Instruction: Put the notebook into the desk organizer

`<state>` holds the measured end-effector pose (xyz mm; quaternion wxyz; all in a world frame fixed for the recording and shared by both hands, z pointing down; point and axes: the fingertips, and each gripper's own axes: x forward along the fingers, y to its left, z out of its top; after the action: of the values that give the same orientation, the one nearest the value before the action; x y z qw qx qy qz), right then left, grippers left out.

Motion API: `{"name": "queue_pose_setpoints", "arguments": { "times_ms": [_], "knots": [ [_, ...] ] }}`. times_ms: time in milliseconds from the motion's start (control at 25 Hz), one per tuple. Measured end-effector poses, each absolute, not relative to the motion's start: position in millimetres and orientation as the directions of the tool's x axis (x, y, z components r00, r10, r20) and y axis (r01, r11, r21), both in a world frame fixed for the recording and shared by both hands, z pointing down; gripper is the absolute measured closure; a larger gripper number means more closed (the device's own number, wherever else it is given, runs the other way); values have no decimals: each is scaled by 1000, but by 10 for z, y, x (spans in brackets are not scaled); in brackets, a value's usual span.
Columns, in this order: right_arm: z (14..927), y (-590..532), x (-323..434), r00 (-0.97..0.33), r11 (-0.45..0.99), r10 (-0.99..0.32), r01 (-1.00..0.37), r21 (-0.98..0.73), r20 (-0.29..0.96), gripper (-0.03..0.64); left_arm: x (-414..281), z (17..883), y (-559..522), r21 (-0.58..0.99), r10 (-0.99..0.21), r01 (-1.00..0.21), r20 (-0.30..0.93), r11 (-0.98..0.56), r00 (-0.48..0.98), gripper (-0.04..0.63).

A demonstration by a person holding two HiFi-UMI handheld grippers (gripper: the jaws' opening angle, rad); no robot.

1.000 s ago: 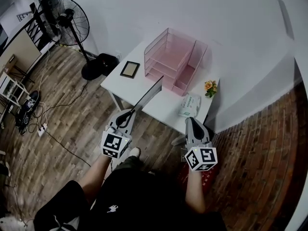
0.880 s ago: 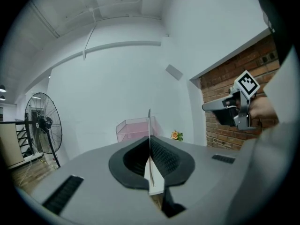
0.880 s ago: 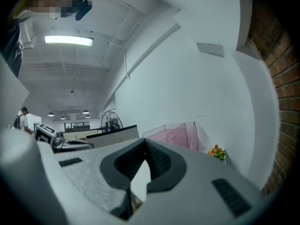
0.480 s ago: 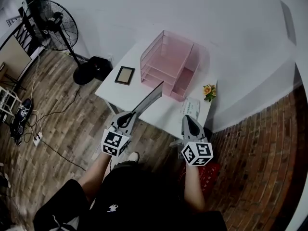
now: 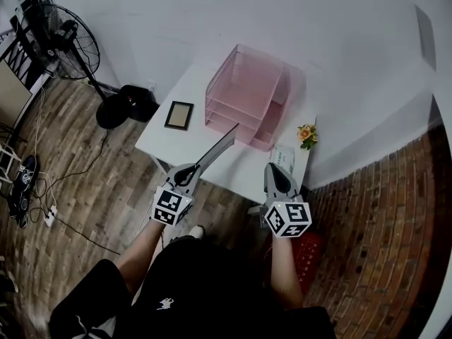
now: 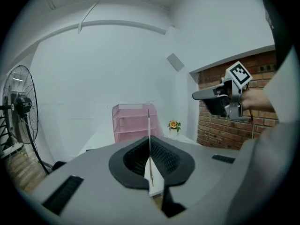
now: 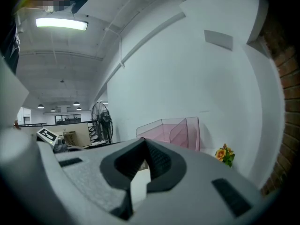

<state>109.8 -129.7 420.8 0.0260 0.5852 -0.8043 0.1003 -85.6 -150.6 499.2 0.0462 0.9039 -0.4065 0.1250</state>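
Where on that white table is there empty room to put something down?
Bare: the near strip of the table, between the dark picture frame and the tissue pack, in front of the pink organizer. Crowded: the right end, with tissue pack and flowers.

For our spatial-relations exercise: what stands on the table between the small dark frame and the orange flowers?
The pink desk organizer stands there; the head view shows it.

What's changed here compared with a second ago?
Both grippers came forward toward the table. The left gripper, still shut on the notebook, brought it closer to the pink desk organizer; the right gripper stayed shut and empty. Nothing taken or let go; organizer unmoved.
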Motion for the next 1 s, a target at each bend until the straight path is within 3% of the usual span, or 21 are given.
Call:
{"name": "queue_pose_setpoints", "arguments": {
  "times_ms": [1000],
  "knots": [
    [4420, -1680, 950, -248, 225, -944, -966, -129, 217, 615, -943, 5582, -1930, 39, -639, -694, 353, -719, 683, 586]
  ]
}}
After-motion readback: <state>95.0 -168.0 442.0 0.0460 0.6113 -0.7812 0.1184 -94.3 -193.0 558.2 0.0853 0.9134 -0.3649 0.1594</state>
